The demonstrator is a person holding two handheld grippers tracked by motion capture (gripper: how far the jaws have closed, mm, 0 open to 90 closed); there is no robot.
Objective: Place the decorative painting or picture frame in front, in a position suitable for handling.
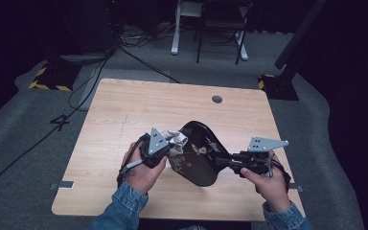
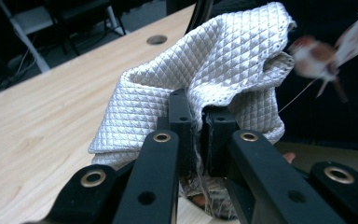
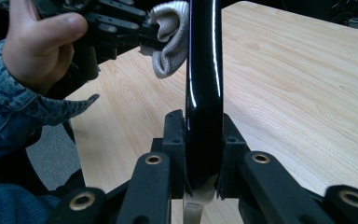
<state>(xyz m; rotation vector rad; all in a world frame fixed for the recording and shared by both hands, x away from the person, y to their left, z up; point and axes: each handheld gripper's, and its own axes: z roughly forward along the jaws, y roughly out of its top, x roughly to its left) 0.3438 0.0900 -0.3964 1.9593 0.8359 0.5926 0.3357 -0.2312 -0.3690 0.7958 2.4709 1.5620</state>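
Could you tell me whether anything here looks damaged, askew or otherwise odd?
Nothing stands out. The black lacquered tray is held off the table on purpose, clamped at its rim by the right gripper, while the left gripper pinches a quilted white cloth against it. No cracks or spills are visible.

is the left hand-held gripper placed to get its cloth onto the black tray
Probably yes: the left hand-held gripper is shut on the cloth, which sits right against the black tray held on edge by the right hand-held gripper; nothing is between them.
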